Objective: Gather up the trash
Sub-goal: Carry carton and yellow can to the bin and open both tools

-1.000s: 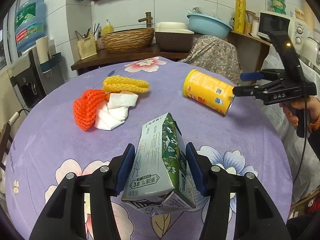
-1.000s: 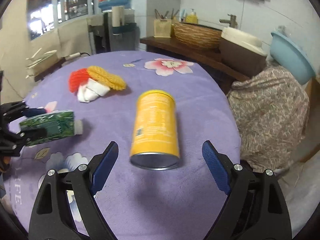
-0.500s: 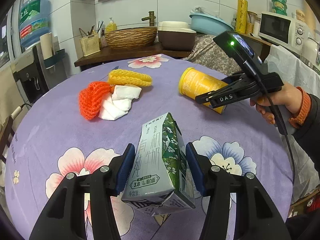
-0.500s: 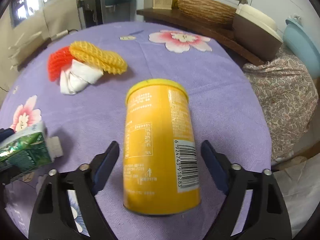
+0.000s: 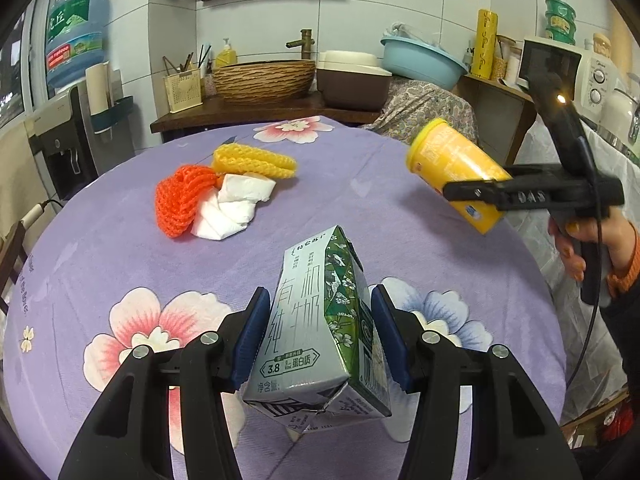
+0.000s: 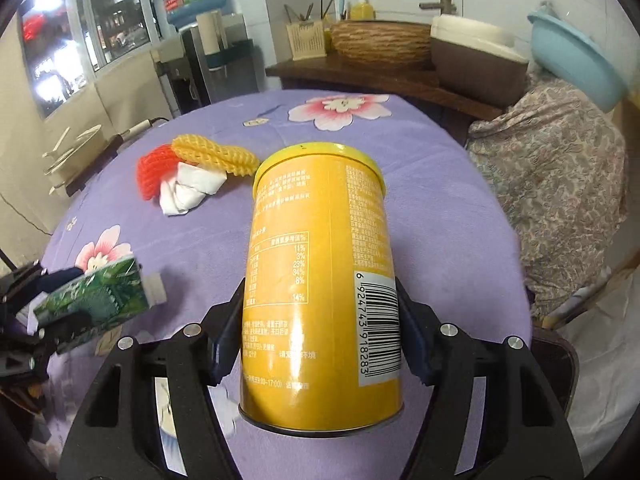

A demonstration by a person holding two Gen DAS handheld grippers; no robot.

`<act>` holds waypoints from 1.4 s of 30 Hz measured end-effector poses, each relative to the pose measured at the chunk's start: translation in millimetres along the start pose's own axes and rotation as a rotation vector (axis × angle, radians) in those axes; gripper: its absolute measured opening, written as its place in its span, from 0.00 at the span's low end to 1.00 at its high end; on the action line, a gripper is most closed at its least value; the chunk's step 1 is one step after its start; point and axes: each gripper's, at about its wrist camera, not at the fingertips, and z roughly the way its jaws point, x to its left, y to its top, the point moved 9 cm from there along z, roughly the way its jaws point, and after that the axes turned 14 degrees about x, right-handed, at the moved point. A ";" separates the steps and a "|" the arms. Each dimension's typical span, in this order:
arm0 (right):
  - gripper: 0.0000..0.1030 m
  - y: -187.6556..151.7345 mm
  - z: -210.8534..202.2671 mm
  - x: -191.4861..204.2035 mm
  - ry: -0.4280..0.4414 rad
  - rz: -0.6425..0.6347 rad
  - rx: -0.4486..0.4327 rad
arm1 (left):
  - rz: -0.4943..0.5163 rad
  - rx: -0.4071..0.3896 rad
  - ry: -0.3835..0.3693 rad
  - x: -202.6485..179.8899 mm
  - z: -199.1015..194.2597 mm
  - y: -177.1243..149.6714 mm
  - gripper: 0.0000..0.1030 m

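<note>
- Clamping the milk carton (image 5: 320,332) between left gripper (image 5: 318,340) fingers, above the tabletop (image 5: 360,200).
- Pinching the yellow canister (image 6: 320,288) between right gripper (image 6: 320,340) fingers, lifted.
- Risking the smooth canister slipping forward out of the fingers.

A woven basket (image 5: 264,80), blue basin (image 5: 422,60) and water jug (image 5: 76,34) stand behind the table.
</note>
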 end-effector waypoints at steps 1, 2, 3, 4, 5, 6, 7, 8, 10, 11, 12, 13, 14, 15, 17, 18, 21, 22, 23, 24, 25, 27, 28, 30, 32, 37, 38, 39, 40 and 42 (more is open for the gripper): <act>0.64 -7.6 -6.0 0.0 -0.007 -0.008 -0.017 | 0.003 -0.010 -0.008 -6.3 -2.5 2.3 0.51; 0.64 -12.8 -10.5 -0.1 -0.013 -0.012 -0.030 | 0.007 -0.016 -0.014 -11.0 -4.0 4.0 0.51; 0.64 -21.4 -17.2 -1.4 -0.022 -0.017 -0.047 | 0.011 -0.023 -0.022 -16.8 -5.9 6.2 0.51; 0.64 -27.0 -21.1 -3.2 -0.025 -0.017 -0.057 | 0.018 -0.031 -0.031 -24.5 -7.9 9.1 0.51; 0.64 -34.6 -26.1 -6.4 -0.029 -0.015 -0.067 | 0.023 -0.038 -0.037 -29.9 -9.3 10.9 0.51; 0.64 -42.5 -31.1 -10.8 -0.036 -0.008 -0.078 | 0.029 -0.046 -0.046 -38.2 -10.9 14.3 0.51; 0.64 -51.0 -36.5 -15.8 -0.044 0.001 -0.090 | 0.035 -0.051 -0.053 -43.9 -12.0 16.6 0.51; 0.64 -56.2 -39.2 -21.0 -0.049 0.009 -0.098 | 0.045 -0.059 -0.066 -54.7 -12.9 21.0 0.51; 0.64 -71.4 -48.7 -32.8 -0.058 0.034 -0.122 | 0.062 -0.071 -0.087 -73.1 -13.1 27.7 0.51; 0.64 -78.3 -53.1 -38.5 -0.063 0.044 -0.131 | 0.071 -0.076 -0.099 -82.9 -12.7 31.2 0.51; 0.64 -84.9 -56.7 -43.5 -0.069 0.053 -0.139 | 0.080 -0.079 -0.108 -92.4 -11.8 34.1 0.51; 0.64 -90.2 -59.8 -48.4 -0.073 0.063 -0.144 | 0.098 -0.084 -0.120 -105.8 -10.8 38.0 0.51; 0.64 -98.1 -63.6 -55.8 -0.080 0.079 -0.150 | 0.111 -0.089 -0.127 -117.5 -9.7 41.4 0.51; 0.64 -105.6 -66.8 -63.5 -0.089 0.095 -0.154 | 0.122 -0.092 -0.133 -126.6 -8.6 43.7 0.51; 0.64 -120.5 -71.8 -78.3 -0.106 0.129 -0.160 | 0.154 -0.094 -0.153 -151.3 -4.5 49.2 0.51; 0.64 -127.9 -74.2 -85.6 -0.111 0.144 -0.163 | 0.163 -0.097 -0.158 -159.4 -2.4 52.0 0.51; 0.64 -151.0 -81.2 -110.0 -0.126 0.201 -0.171 | 0.205 -0.113 -0.164 -188.8 2.5 59.2 0.51; 0.64 -156.7 -82.4 -116.6 -0.128 0.215 -0.172 | 0.211 -0.113 -0.173 -197.6 4.9 61.7 0.51; 0.64 -164.5 -83.7 -125.2 -0.132 0.235 -0.172 | 0.213 -0.110 -0.183 -202.9 6.2 62.8 0.51; 0.64 -172.1 -84.5 -133.7 -0.138 0.254 -0.171 | 0.216 -0.108 -0.196 -210.8 8.1 65.1 0.51; 0.64 -177.7 -84.7 -139.4 -0.143 0.267 -0.170 | 0.219 -0.108 -0.203 -216.4 9.1 66.7 0.51; 0.64 -192.2 -84.4 -156.2 -0.160 0.304 -0.165 | 0.233 -0.112 -0.213 -232.0 12.5 70.5 0.51; 0.64 -199.0 -83.3 -164.8 -0.169 0.323 -0.162 | 0.243 -0.110 -0.219 -241.4 15.5 72.9 0.51; 0.64 -211.0 -80.7 -177.3 -0.183 0.357 -0.155 | 0.266 -0.102 -0.226 -257.9 22.9 75.5 0.51; 0.64 -222.6 -77.3 -190.9 -0.202 0.389 -0.148 | 0.292 -0.085 -0.221 -274.6 34.0 77.9 0.51; 0.64 -247.6 -74.2 -216.2 -0.226 0.453 -0.134 | 0.335 0.003 -0.228 -317.6 76.8 78.1 0.51; 0.64 -253.8 -73.7 -221.2 -0.224 0.469 -0.130 | 0.342 0.018 -0.227 -324.5 84.8 77.6 0.51; 0.64 -258.7 -73.6 -224.9 -0.224 0.484 -0.126 | 0.348 0.042 -0.229 -333.1 95.1 76.2 0.51; 0.64 -266.2 -73.0 -230.4 -0.227 0.501 -0.122 | 0.352 0.071 -0.234 -341.7 105.9 73.9 0.51; 0.64 -276.5 -72.3 -236.3 -0.231 0.523 -0.113 | 0.362 0.120 -0.234 -355.0 123.4 68.5 0.51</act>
